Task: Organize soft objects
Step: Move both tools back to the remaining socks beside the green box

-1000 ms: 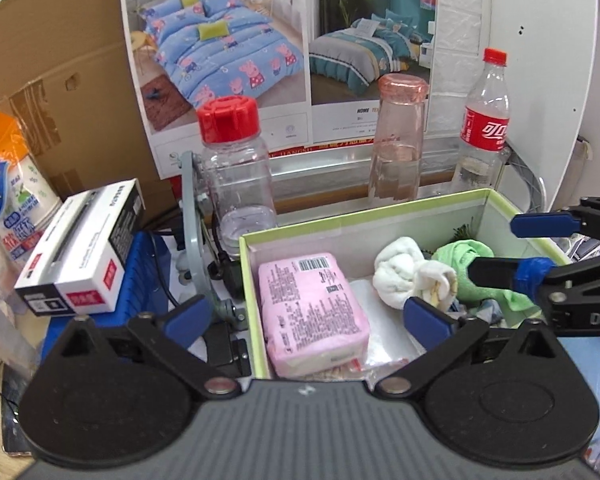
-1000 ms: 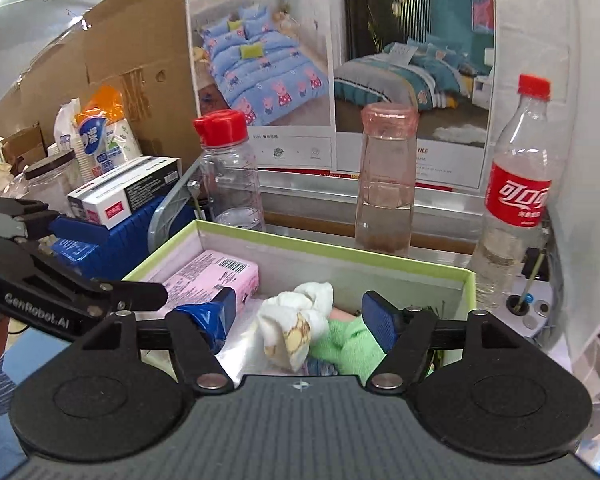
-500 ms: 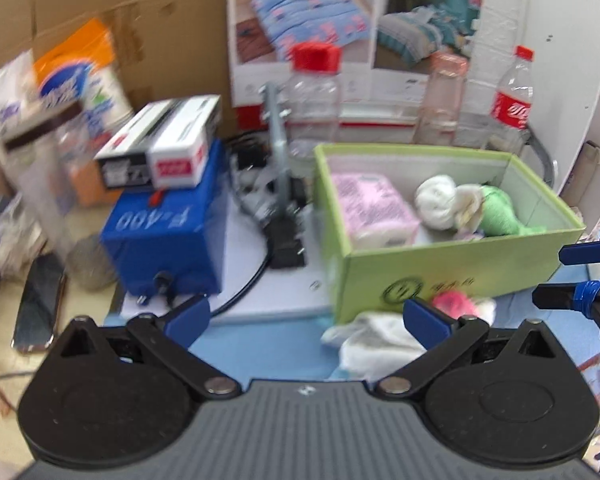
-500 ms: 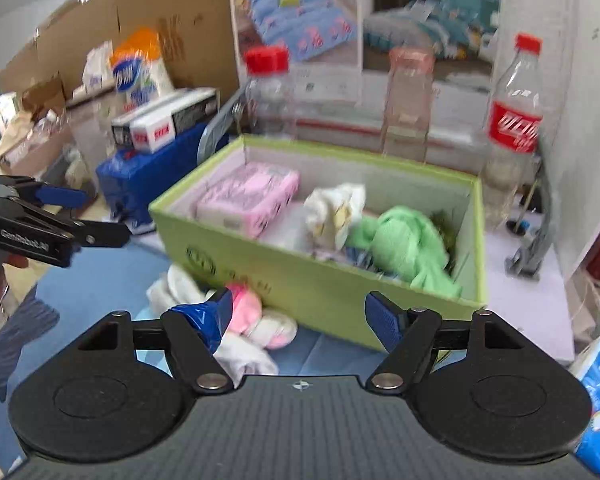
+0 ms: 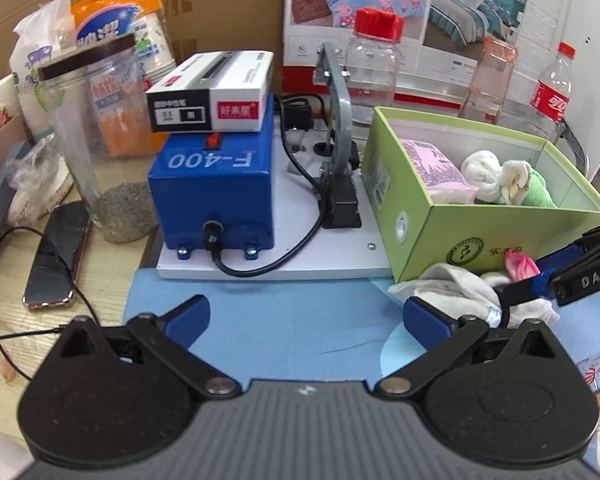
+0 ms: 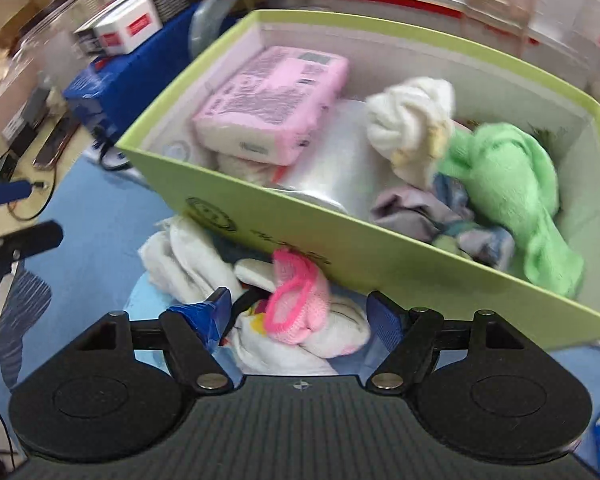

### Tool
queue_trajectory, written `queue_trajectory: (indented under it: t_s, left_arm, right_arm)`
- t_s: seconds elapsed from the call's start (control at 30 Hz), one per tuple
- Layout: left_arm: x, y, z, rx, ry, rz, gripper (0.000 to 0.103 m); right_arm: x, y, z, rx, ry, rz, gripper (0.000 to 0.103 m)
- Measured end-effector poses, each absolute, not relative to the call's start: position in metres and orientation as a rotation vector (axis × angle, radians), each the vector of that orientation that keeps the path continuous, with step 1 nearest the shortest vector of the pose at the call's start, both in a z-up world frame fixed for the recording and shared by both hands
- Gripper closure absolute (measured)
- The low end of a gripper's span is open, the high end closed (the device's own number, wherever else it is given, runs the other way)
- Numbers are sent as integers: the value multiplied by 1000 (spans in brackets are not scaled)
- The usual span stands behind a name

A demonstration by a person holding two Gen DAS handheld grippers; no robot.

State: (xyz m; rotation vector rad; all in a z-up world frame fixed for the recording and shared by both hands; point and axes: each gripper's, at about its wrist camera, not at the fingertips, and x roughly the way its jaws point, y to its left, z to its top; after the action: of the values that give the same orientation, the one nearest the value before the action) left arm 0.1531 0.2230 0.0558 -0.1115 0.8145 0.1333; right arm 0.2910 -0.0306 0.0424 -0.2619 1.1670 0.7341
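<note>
A green box (image 6: 380, 256) holds a pink tissue pack (image 6: 272, 100), a white rolled cloth (image 6: 408, 116), a green cloth (image 6: 508, 176) and a grey-blue cloth. The box also shows in the left wrist view (image 5: 480, 236). In front of it on the blue mat lies a heap of white socks (image 6: 188, 260) with a pink knit sock (image 6: 296, 300). My right gripper (image 6: 304, 316) is open, its fingers either side of the pink sock, just above the heap. My left gripper (image 5: 306, 316) is open and empty over the blue mat, left of the heap (image 5: 452, 288).
A blue F-400 machine (image 5: 212, 184) with a white carton (image 5: 212, 96) on top stands left of the box on a white board. A glass jar (image 5: 100, 140), a phone (image 5: 58, 252), cables, bottles (image 5: 374, 60) and paper-cup packs crowd the left and back.
Both grippers pulled back out of the box. The right one has tilted down over the sock heap in front of the box; the left one has moved back and left.
</note>
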Motion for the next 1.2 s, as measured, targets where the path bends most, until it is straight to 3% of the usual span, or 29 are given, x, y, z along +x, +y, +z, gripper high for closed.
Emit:
queue_trajectory:
  t_s: [0.17, 0.4, 0.6, 0.9, 1.07, 1.2]
  left_arm:
    - [163, 202, 60, -99, 828, 33, 0]
    - [212, 151, 52, -165, 1008, -188, 0]
    - [226, 101, 62, -17, 1021, -237, 0]
    - [263, 39, 36, 159, 1156, -240, 0]
    - [273, 38, 17, 247, 1224, -190, 0]
    - [271, 73, 16, 160, 1238, -142, 1]
  right_arm:
    - [294, -76, 47, -246, 1164, 617, 41]
    - [269, -145, 71, -128, 1019, 602, 41]
    - [236, -203, 75, -4, 857, 596, 40]
    - [215, -256, 57, 181, 799, 559, 40]
    - [211, -269, 53, 216, 795, 551, 40]
    - [209, -276, 55, 226, 782, 541, 39]
